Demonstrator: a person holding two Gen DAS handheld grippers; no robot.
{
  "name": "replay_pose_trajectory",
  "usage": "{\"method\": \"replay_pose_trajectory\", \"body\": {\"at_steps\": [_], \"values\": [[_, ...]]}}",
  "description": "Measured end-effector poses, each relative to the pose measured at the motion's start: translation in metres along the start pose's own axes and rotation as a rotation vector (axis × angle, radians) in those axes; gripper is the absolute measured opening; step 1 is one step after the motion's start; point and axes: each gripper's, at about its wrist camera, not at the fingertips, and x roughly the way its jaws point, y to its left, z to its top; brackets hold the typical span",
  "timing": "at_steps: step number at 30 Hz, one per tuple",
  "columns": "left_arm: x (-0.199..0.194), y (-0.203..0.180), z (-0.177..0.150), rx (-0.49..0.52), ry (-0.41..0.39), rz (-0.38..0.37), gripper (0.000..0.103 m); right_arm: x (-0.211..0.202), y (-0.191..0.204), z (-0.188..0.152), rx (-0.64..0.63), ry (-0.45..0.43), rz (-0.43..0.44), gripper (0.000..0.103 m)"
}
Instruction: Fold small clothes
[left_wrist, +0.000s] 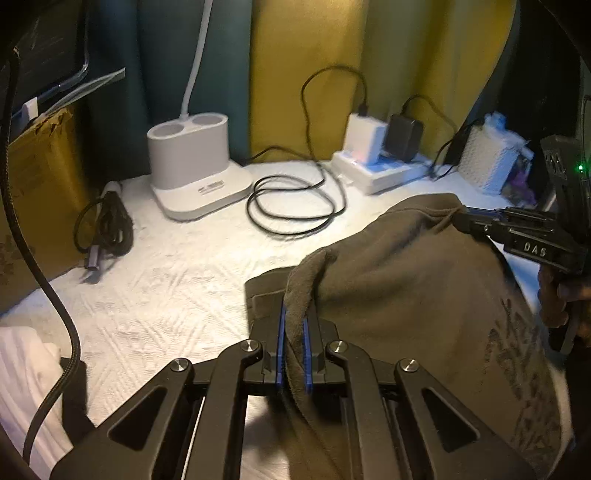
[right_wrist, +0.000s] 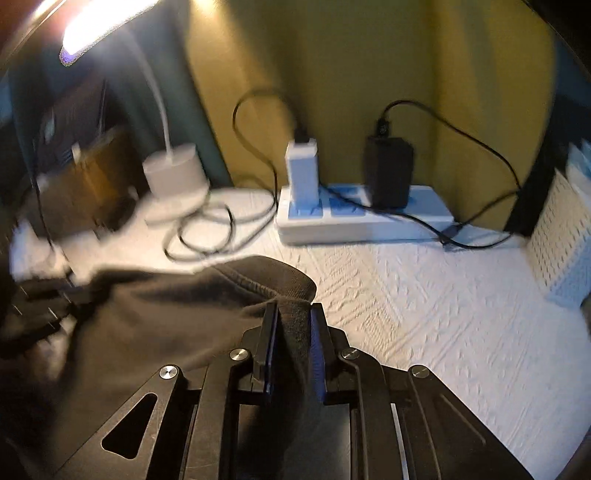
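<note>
White textured cloth covers the bench (left_wrist: 166, 280), above which the limp, light olive-brown knit garment (left_wrist: 406, 280) hangs between left hand-held gripper (left_wrist: 293, 343) and right hand-held gripper (right_wrist: 293, 343), each clamped on a hem corner, likely the surest hold.

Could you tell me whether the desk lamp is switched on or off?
On: the desk lamp has a head that glows bright white in the right wrist view, lighting the white cloth below.

home bedroom | white quilted bedspread (left_wrist: 177, 280) | power strip (right_wrist: 365, 218) | curtains (left_wrist: 306, 74)
</note>
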Motion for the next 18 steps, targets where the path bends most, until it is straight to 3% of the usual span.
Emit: {"method": "replay_pose_trajectory", "body": {"at_steps": [3, 6, 8, 10, 17, 18], "values": [[0.006, 0.002, -0.002, -0.001, 0.02, 0.015, 0.007, 0.019, -0.001, -0.008, -0.005, 0.043, -0.04, 0.019], [0.007, 0.001, -0.002, 0.007, 0.02, 0.032, 0.007, 0.022, -0.007, -0.012, 0.007, 0.055, -0.05, 0.027], [0.006, 0.001, -0.002, 0.011, 0.015, 0.04, 0.007, 0.022, -0.011, -0.014, 0.018, 0.058, -0.074, 0.045], [0.004, 0.001, -0.002, 0.01, 0.013, 0.044, 0.008, 0.019, -0.015, -0.016, 0.031, 0.059, -0.095, 0.052], [-0.013, 0.009, -0.004, -0.073, 0.034, 0.017, 0.012, 0.0, -0.017, -0.023, 0.059, 0.049, -0.107, 0.052], [-0.016, 0.01, -0.005, -0.088, 0.04, -0.001, 0.017, -0.005, -0.016, -0.024, 0.064, 0.042, -0.109, 0.052]]}}
